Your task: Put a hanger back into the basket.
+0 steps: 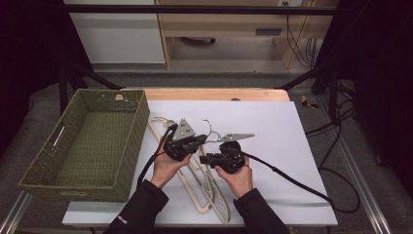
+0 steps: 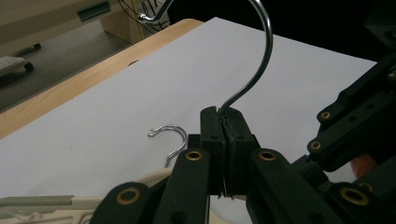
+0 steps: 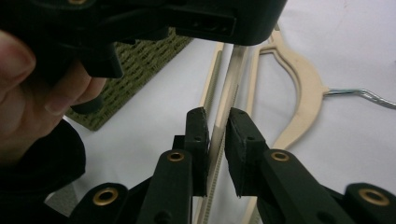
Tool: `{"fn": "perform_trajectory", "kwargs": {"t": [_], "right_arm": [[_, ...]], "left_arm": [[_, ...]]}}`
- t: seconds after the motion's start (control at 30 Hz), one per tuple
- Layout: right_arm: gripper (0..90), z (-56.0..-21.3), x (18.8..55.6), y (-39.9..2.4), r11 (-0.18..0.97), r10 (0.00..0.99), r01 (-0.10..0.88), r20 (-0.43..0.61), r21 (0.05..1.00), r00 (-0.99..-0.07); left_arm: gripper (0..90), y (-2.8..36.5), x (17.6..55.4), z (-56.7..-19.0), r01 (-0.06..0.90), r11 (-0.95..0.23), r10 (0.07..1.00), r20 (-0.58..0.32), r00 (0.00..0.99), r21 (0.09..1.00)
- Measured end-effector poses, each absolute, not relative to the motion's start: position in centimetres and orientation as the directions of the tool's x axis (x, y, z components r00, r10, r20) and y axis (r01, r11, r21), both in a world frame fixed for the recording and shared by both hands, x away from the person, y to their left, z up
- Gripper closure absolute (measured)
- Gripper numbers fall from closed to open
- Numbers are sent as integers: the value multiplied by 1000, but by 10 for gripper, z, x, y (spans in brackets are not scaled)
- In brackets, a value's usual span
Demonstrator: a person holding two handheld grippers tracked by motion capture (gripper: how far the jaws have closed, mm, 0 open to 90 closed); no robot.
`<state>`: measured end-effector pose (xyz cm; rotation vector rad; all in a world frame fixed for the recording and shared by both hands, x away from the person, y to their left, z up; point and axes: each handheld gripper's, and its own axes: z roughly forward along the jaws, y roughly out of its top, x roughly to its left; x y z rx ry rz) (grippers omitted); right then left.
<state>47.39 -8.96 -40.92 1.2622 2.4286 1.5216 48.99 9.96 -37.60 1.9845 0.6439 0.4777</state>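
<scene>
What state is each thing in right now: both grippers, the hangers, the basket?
Left gripper: shut on the metal hook of the lifted hanger.
Right gripper: fingers astride the lifted hanger's ribbed bar; contact unclear.
Second hanger: lying flat on the white sheet, hook free.
Basket: upright at the table's left, nothing seen inside.
</scene>
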Motion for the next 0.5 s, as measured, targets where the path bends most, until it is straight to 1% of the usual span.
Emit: {"fn": "perform_trajectory", "kwargs": {"t": [0.07, 0.13, 0.23, 0.33, 0.4, 0.5], "right_arm": [[817, -408, 473, -90, 190, 650, 630, 384, 753, -656], [838, -407, 473, -91, 188, 655, 633, 384, 751, -651], [864, -405, 472, -92, 193, 648, 639, 392, 745, -653], [867, -402, 470, -95, 210, 658, 634, 372, 744, -655], [868, -399, 468, -99, 235, 656, 623, 351, 746, -668], [869, -390, 463, -107, 266, 640, 593, 320, 760, -698]], "left_arm": [[845, 105, 488, -372, 243, -375, 610, 41, 791, 894], [783, 111, 486, -367, 242, -362, 610, 32, 792, 900], [634, 122, 481, -359, 253, -318, 618, -3, 786, 913], [436, 135, 475, -352, 253, -296, 627, -13, 779, 921], [320, 144, 471, -350, 260, -295, 626, -19, 779, 920], [245, 156, 462, -349, 268, -313, 613, -22, 790, 911]]}}
